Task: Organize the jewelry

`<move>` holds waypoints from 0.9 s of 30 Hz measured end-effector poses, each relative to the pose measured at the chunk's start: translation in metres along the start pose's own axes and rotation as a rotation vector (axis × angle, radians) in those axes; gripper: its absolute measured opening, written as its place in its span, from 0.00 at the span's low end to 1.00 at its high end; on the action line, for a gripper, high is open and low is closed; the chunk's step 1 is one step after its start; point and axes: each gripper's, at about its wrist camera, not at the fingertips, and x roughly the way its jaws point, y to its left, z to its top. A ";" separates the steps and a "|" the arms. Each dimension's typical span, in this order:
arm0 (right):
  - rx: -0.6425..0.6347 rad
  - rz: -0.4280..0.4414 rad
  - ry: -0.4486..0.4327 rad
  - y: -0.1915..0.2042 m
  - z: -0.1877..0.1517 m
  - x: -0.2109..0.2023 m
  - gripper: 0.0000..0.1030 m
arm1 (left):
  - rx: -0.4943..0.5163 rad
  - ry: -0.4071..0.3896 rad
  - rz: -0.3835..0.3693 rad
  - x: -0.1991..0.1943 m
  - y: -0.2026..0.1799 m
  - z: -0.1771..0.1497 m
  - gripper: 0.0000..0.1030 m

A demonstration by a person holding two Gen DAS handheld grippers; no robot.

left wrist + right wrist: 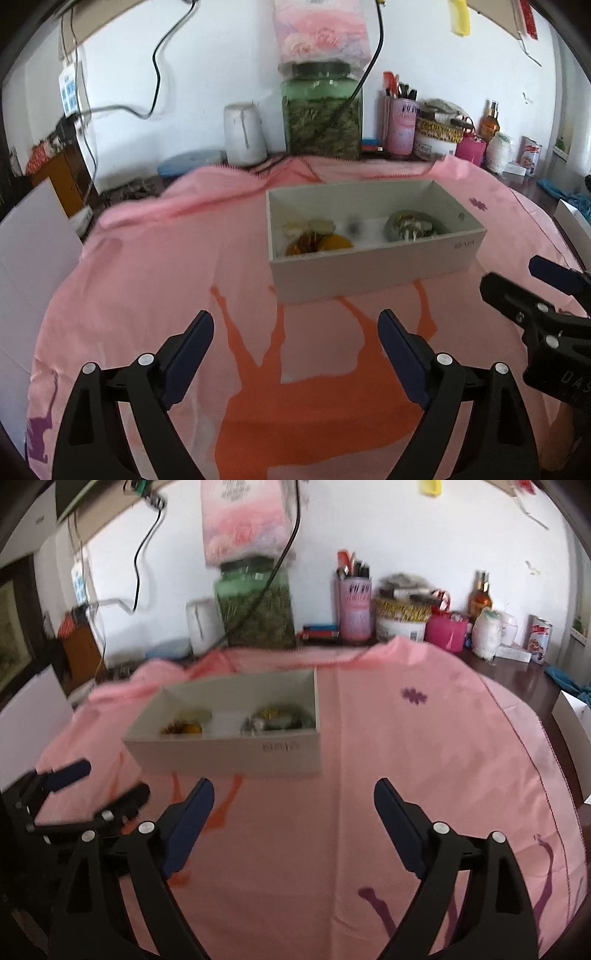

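A white open box [373,271] sits on the pink cloth [147,280]. Inside it lie an amber and gold jewelry piece [314,242] at the left and a green bangle with pale beads [410,226] at the right. The box [229,753] also shows in the right wrist view, with the amber piece [183,727] and the green bangle [277,718] inside. My left gripper [295,328] is open and empty, in front of the box. My right gripper [293,797] is open and empty, in front of the box's right end.
Along the back wall stand a green jar [321,110], a white cup [243,134], a pink pen holder [400,125], tins and bottles. A white board [33,258] stands at the left. Another white box [572,720] is at the right edge.
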 end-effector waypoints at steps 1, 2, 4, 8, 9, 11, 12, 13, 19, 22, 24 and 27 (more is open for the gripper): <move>0.001 0.005 0.005 -0.001 -0.001 0.000 0.81 | -0.006 0.017 -0.002 0.002 0.001 -0.001 0.86; 0.003 0.011 0.009 -0.002 -0.002 -0.001 0.81 | -0.011 0.034 -0.003 0.003 0.001 -0.002 0.86; -0.004 0.013 0.014 -0.001 -0.003 0.000 0.81 | -0.008 0.043 -0.001 0.004 -0.001 -0.004 0.86; -0.046 0.014 0.022 0.009 -0.005 0.002 0.81 | 0.013 0.002 0.029 -0.002 -0.005 -0.003 0.86; -0.049 0.018 0.023 0.011 -0.005 0.002 0.81 | 0.013 -0.006 0.039 -0.002 -0.005 -0.002 0.86; -0.048 0.025 0.020 0.012 -0.005 0.002 0.81 | 0.014 -0.014 0.047 -0.002 -0.004 0.001 0.86; -0.048 0.028 0.018 0.012 -0.005 0.002 0.81 | 0.008 -0.020 0.050 -0.002 -0.003 0.003 0.86; -0.049 0.028 0.016 0.013 -0.003 0.002 0.81 | -0.003 -0.028 0.053 -0.003 -0.001 0.006 0.86; -0.045 0.023 -0.010 0.018 0.026 0.003 0.81 | -0.026 -0.059 0.074 -0.004 0.004 0.034 0.86; -0.044 0.000 -0.024 0.019 0.039 0.009 0.81 | -0.023 -0.077 0.102 0.001 0.005 0.047 0.86; -0.012 0.000 -0.027 0.015 0.043 0.017 0.81 | -0.043 -0.074 0.094 0.008 0.007 0.048 0.86; -0.008 -0.008 -0.018 0.012 0.039 0.030 0.81 | -0.049 -0.071 0.095 0.021 0.008 0.042 0.86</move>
